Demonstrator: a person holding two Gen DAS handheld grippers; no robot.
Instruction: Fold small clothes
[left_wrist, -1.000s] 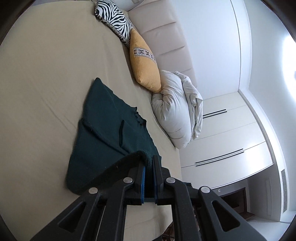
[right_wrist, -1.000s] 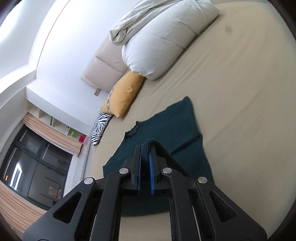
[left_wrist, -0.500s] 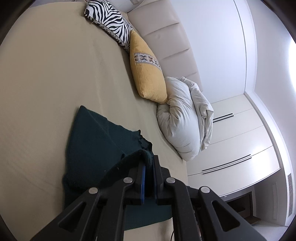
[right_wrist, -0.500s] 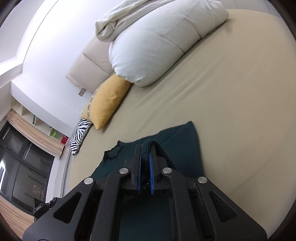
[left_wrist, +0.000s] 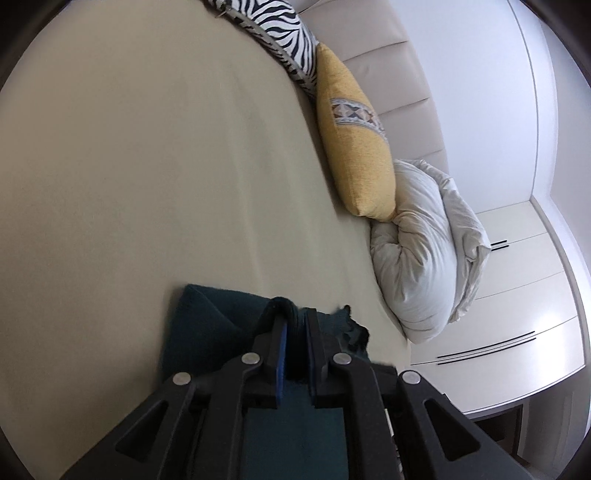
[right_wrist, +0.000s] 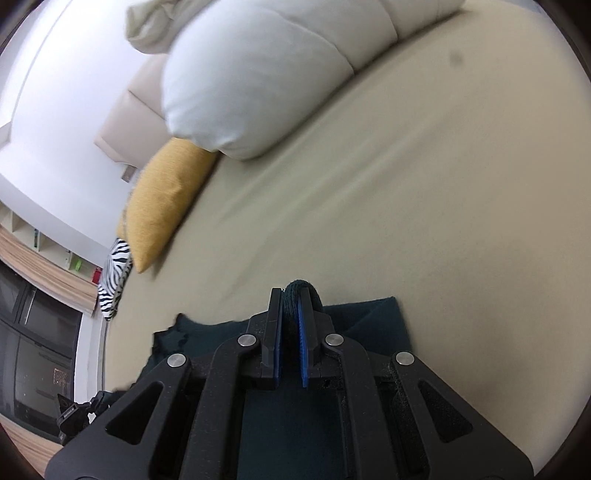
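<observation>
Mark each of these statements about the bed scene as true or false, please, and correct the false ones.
1. The left gripper is shut on the dark green garment. True.
2. The right gripper holds nothing between its jaws. False: a fold of the same garment is pinched there.
3. The yellow cushion lies between the zebra-striped cushion and the white duvet. True.
4. The garment lies on a wooden floor. False: it lies on the beige bed sheet.
5. The duvet is spread flat over the bed. False: it is bundled by the headboard.
</observation>
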